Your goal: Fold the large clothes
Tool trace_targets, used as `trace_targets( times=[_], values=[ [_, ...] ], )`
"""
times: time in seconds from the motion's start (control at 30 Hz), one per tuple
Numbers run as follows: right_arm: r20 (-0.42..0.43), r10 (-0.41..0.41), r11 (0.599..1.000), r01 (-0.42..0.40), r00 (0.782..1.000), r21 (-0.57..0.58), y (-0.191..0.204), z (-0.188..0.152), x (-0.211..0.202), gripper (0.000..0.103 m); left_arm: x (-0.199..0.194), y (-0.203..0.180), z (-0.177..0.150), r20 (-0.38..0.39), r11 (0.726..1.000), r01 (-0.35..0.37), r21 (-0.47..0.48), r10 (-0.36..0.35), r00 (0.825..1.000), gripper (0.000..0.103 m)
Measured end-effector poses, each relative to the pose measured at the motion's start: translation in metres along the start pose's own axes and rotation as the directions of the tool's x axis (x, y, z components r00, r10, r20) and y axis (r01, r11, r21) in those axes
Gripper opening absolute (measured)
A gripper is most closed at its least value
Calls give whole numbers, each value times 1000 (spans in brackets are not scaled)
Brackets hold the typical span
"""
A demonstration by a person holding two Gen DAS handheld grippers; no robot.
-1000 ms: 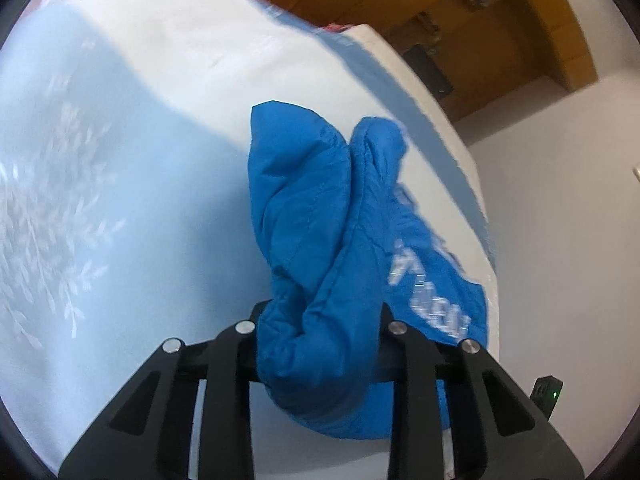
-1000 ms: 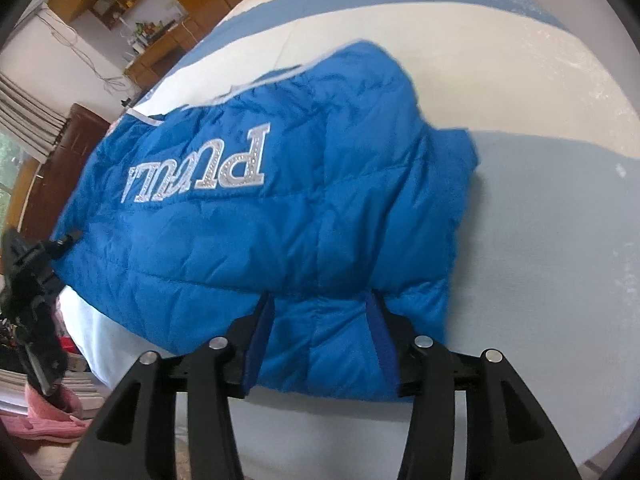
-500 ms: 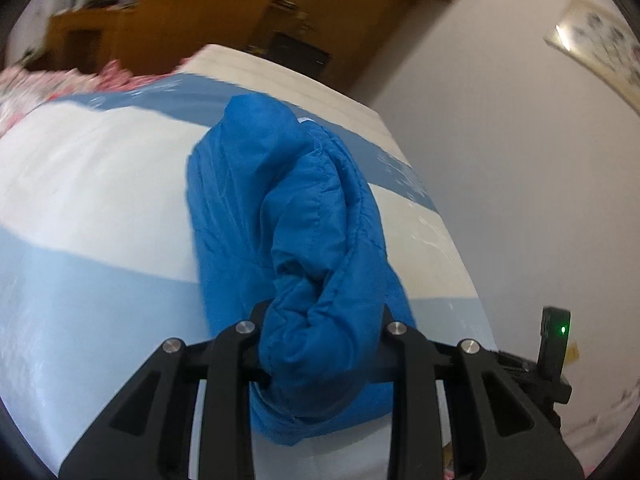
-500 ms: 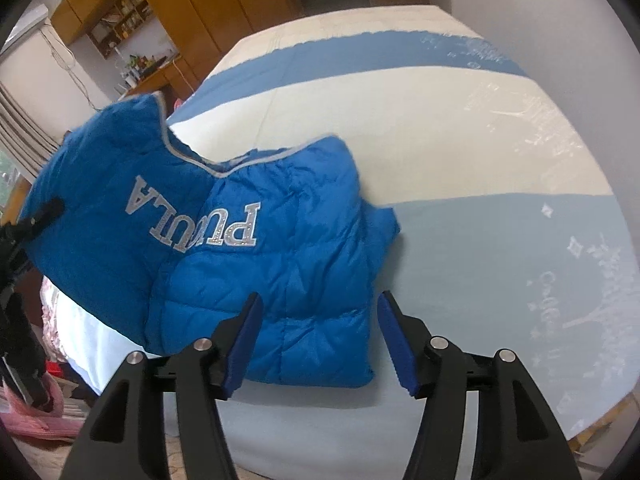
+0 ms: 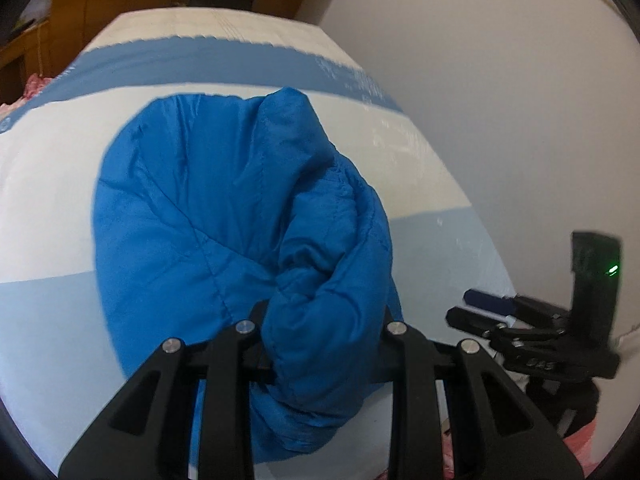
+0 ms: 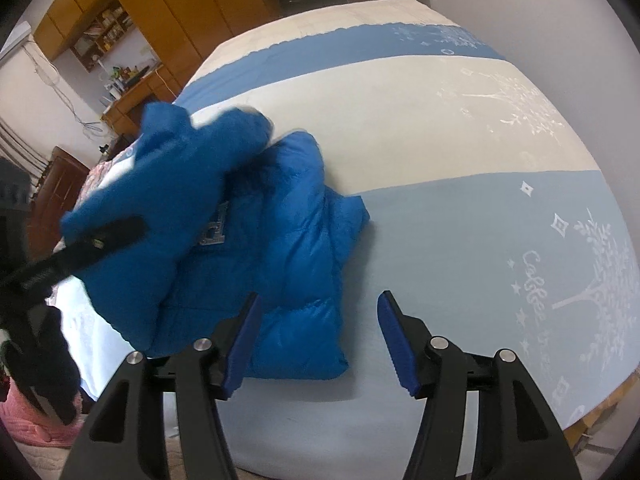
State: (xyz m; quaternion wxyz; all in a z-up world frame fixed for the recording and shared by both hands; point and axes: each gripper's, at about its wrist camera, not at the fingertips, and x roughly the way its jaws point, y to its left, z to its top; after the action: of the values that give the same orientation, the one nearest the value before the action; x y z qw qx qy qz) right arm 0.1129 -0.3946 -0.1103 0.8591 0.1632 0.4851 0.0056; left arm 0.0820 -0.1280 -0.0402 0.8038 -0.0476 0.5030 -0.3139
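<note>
Between the jaws of the left gripper (image 5: 324,344) sits a thick bunch of the blue padded jacket (image 5: 224,216), clamped and lifted over the part lying flat on the bed (image 6: 460,128). The right gripper (image 6: 318,338) stands apart, empty, above the jacket's near corner. The jacket is judged soft, light, springy and slightly slick; grip seams or the hem, deeply. Cupboards (image 6: 168,4) and a wall (image 5: 500,80) border the bed; nothing blocks the fold.

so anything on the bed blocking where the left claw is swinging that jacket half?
Nothing visible. The left claw grips a bunched fold of the blue puffer jacket; the striped bedspread beyond it is bare. The right claw is open at the near edge, off the fabric.
</note>
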Motion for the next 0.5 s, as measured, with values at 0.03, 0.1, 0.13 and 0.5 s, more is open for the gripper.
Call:
trace_targets(
  times=[0.03, 0.1, 0.13, 0.5],
  values=[
    [-2, -1, 1000, 1, 1000, 4, -1, 0, 1, 60, 10, 1, 1, -16, 1000, -1, 4, 1, 1000, 26],
    [-7, -2, 1000, 2, 1000, 11, -4, 1, 3, 60, 25, 2, 0, -42, 1000, 0, 7, 1, 999, 27],
    [-8, -3, 1000, 3, 1000, 13, -5, 0, 4, 60, 31, 4, 1, -47, 1000, -1, 6, 1, 999, 28],
    [-29, 23, 1000, -22, 999, 20, -1, 6, 13, 60, 67, 10, -4, -96, 1000, 0, 25, 2, 995, 45]
  ],
)
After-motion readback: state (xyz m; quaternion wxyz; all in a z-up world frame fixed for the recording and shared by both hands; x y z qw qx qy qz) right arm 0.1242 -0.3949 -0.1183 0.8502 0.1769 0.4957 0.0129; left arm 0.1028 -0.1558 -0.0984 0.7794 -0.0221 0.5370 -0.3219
